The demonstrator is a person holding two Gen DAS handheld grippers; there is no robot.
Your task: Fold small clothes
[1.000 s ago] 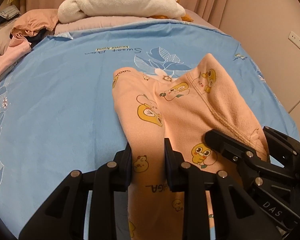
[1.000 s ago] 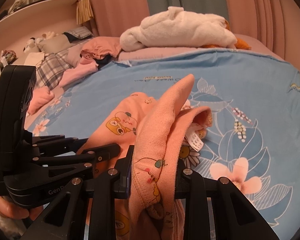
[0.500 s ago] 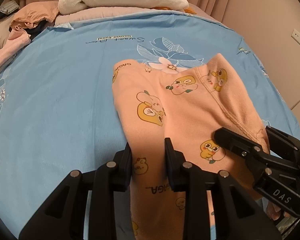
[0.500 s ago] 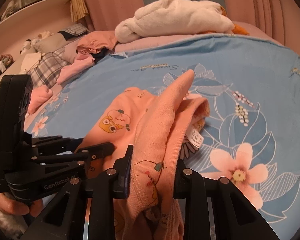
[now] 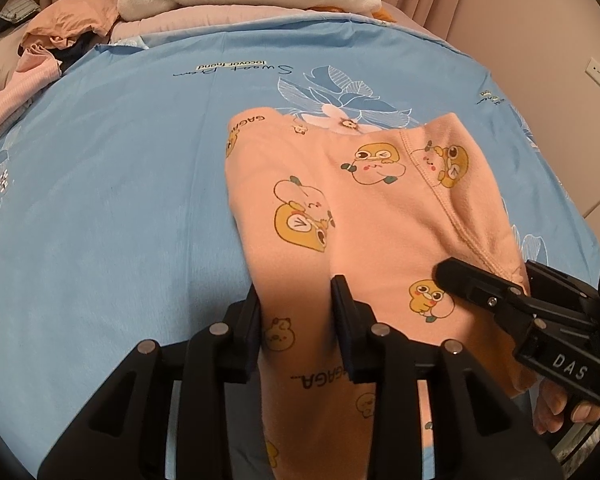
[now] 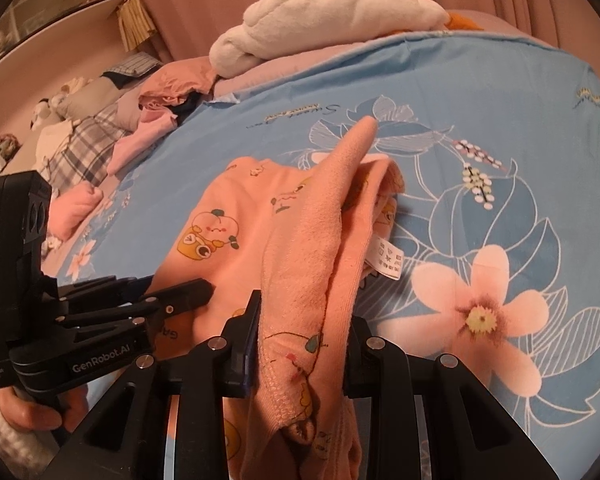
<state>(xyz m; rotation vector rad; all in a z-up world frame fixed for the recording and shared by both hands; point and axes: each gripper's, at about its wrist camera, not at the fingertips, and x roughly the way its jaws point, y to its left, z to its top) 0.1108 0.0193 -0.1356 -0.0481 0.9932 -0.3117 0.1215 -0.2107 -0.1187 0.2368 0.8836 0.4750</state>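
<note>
I see a big blue bed sheet (image 5: 120, 200) with flowers on it, and far back sits a white fluffy pile (image 6: 332, 12). On the sheet lie the little peach pants (image 5: 340, 200) with cartoon animals, near me, partly flat and partly bunched up. They look soft, light and floppy, so I think they will droop and slide if I let one side go. My left tongs (image 5: 296, 320) are closed on the near left part of the pants. My right tongs (image 6: 304, 340) pinch a thick bunch of the pants at the seam edge. I think hems and seams are the best places to hold. A small white tag (image 6: 386, 258) hangs out.
</note>
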